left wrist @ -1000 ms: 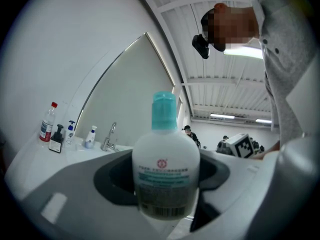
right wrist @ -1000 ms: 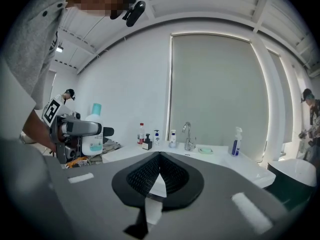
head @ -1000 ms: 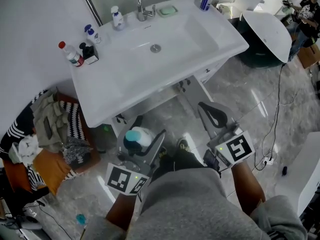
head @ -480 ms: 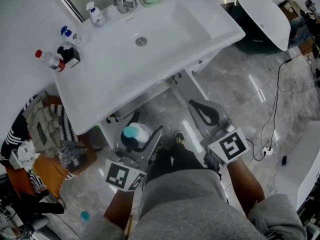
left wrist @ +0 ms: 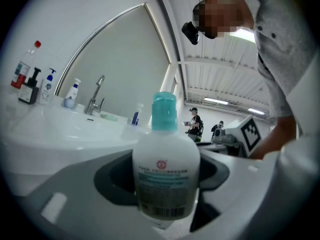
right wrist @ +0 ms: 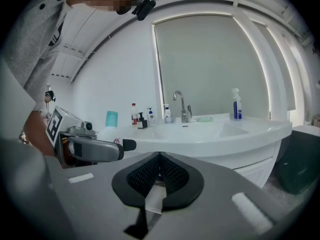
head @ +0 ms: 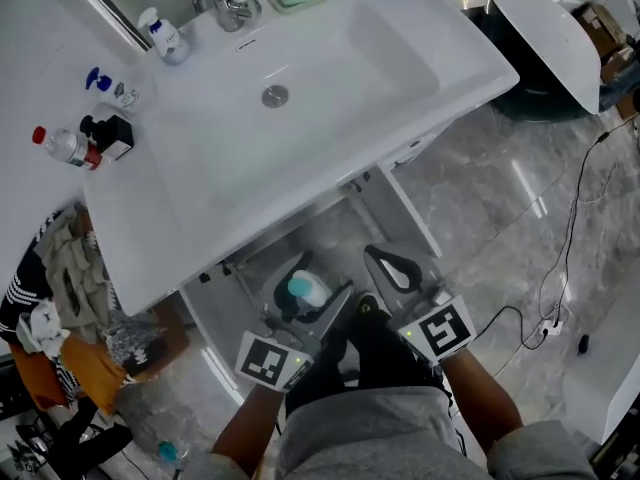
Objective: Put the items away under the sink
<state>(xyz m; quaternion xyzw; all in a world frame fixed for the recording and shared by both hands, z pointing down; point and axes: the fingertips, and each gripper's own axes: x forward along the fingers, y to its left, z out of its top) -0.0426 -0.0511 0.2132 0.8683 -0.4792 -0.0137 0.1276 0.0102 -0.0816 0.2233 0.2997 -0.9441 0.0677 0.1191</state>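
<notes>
White bottle with a teal cap, upright, clamped between the left gripper jaws. It sits low in front of the open cabinet under the sink. Bottle base is hidden behind the jaws and the label print is unreadable. Right gripper is just beside it, jaws together, nothing between them. Cabinet inside is mostly hidden under the sink rim.
</notes>
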